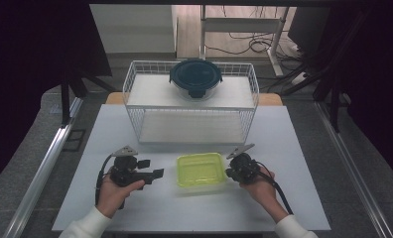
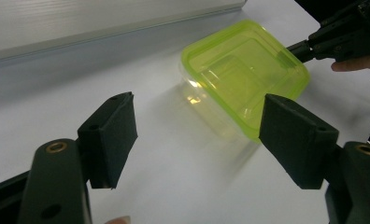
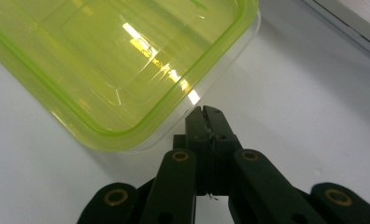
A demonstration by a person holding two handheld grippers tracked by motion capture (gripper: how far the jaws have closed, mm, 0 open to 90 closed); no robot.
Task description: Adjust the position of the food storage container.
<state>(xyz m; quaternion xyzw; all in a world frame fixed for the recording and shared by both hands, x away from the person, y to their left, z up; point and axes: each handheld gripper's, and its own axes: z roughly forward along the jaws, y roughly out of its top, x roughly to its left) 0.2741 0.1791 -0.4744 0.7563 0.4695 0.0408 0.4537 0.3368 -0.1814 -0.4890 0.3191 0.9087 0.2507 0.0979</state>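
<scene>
A clear box with a lime-green lid (image 1: 200, 169) lies flat on the white table, between my two grippers. My left gripper (image 1: 151, 168) is to its left, jaws open and pointing at it with nothing between them. In the left gripper view the box (image 2: 246, 74) lies a short way beyond my open left gripper (image 2: 199, 126). My right gripper (image 1: 229, 172) is shut with nothing in it, its tips at the box's right edge. In the right gripper view those closed tips (image 3: 206, 112) meet the lid's rim (image 3: 174, 100); I cannot tell whether they press on it.
A white wire rack (image 1: 192, 101) stands behind the box, with a round glass bowl with a dark blue lid (image 1: 195, 78) on its top shelf. The white tabletop (image 1: 150, 208) has bare room in front of the box. A person's hands hold both grippers.
</scene>
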